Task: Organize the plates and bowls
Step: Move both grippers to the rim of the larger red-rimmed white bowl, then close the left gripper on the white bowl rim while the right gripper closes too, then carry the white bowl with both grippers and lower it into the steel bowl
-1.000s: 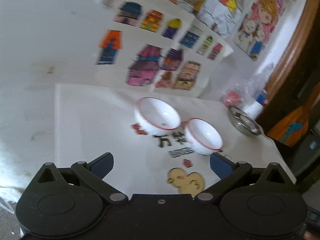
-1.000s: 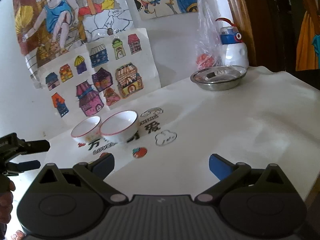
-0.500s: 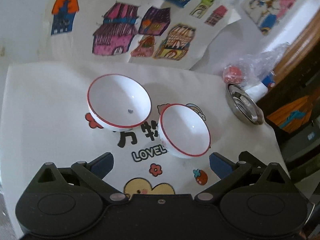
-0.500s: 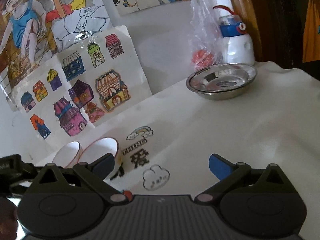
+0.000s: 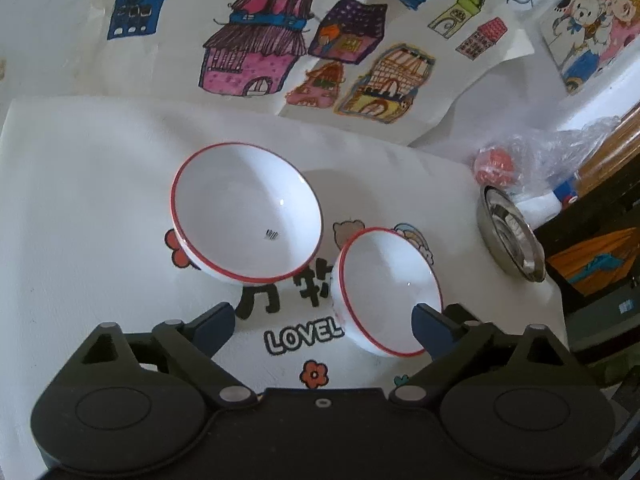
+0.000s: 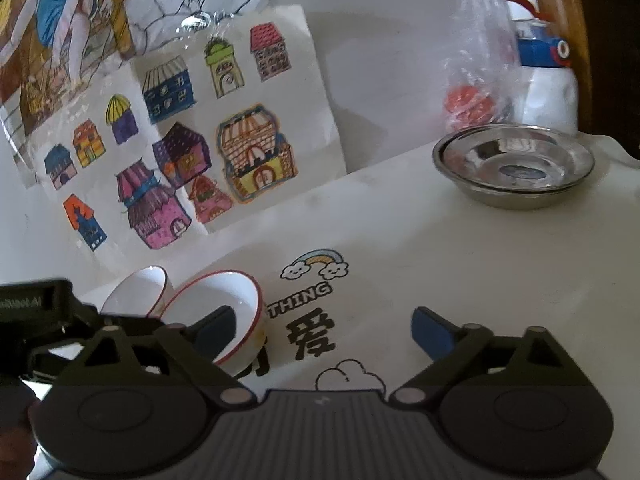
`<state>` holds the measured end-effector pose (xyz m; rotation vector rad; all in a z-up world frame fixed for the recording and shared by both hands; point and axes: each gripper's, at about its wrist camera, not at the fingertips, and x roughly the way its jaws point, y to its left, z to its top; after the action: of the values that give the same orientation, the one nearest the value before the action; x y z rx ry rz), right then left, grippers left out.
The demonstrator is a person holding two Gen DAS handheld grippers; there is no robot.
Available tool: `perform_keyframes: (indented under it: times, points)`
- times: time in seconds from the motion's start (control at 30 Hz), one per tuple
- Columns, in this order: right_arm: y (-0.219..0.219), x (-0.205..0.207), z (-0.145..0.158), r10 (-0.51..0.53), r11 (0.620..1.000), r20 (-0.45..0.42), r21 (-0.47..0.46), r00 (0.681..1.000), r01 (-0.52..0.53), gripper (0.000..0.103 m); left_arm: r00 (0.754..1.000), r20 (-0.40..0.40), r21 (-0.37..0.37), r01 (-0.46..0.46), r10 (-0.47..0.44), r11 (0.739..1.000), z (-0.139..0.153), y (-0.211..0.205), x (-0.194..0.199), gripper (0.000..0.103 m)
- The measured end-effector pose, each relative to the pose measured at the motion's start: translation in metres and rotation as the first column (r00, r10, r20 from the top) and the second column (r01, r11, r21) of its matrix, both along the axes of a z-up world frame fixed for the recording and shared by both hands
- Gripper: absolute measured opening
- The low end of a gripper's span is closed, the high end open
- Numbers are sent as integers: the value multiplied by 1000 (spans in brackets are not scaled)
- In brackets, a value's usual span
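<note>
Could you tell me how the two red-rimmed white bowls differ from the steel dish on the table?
The red-rimmed bowls are white and matte-looking; the steel dish is shiny metal and mirrors its surroundings. The bowls are deep and rounded; the dish is shallow with a flat bottom. The bowls sit close together near the left gripper; the dish stands apart, by the plastic bag. All are upright and look empty.

- A white tablecloth covers the table, printed with cartoon stuff: a rainbow with clouds, a red flower, "LOVEL" lettering.
- A sheet of hand-coloured house drawings leans against the wall behind it, pink and purple houses mostly.
- More kids' posters hang above, one with a teddy bear.
- A clear plastic bag with something red inside sits at the back of the table.
- Just beside it stands a white bottle with a blue top.
</note>
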<state>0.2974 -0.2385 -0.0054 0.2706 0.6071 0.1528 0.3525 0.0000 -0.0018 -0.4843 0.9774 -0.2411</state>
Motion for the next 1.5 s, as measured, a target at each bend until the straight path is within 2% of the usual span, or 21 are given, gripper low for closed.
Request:
perform_keyframes:
  times: [0.1, 0.13, 0.17, 0.3, 0.4, 0.57, 0.77, 0.87, 0.93, 1.03, 1.1, 1.23, 1.5]
  points:
    - [3, 2, -2, 8, 1000, -4, -1, 1000, -8, 90, 1000, 2, -15, 0, 0, 1000, -1, -2, -1, 92]
    - [3, 2, -2, 12, 1000, -5, 0, 1000, -12, 89, 1000, 0, -18, 6, -6, 1000, 0, -3, -1, 84]
    - [4, 3, -2, 17, 1000, -5, 0, 1000, -17, 87, 1000, -3, -23, 13, -13, 1000, -1, -4, -2, 82]
    - [7, 4, -2, 34, 999, -5, -6, 999, -34, 81, 1000, -4, -36, 23, -23, 999, -2, -7, -2, 78]
    - [10, 7, -2, 48, 999, -8, -11, 999, -48, 78, 1000, -6, -48, 21, -21, 999, -3, -8, 1, 69]
    - [15, 10, -3, 73, 997, -16, -3, 997, -73, 66, 1000, -4, -58, 27, -27, 998, -7, -9, 4, 45]
    - [18, 9, -3, 105, 994, -12, 15, 994, -105, 50, 1000, 9, -56, 29, -29, 998, -10, -9, 6, 30]
    - [17, 12, -5, 136, 990, -24, 51, 990, -135, 43, 999, 24, -54, 36, -35, 998, -12, -9, 6, 26]
    - [15, 16, -7, 157, 985, -40, 80, 987, -154, 43, 998, 38, -56, 47, -45, 997, -13, -10, 6, 22]
    - [11, 19, -11, 191, 973, -56, 145, 980, -181, 28, 997, 64, -44, 55, -52, 998, -11, -12, 3, 20]
    - [9, 19, -11, 193, 968, -63, 173, 979, -180, 23, 996, 77, -33, 57, -54, 998, -9, -14, 1, 19]
    - [11, 15, -8, 168, 977, -69, 143, 983, -157, 17, 994, 92, -13, 66, -64, 998, -4, -17, -3, 15]
    - [12, -14, 20, 149, 984, -11, 102, 989, -147, 16, 988, 134, -31, 82, -77, 996, 18, -14, -26, 15]
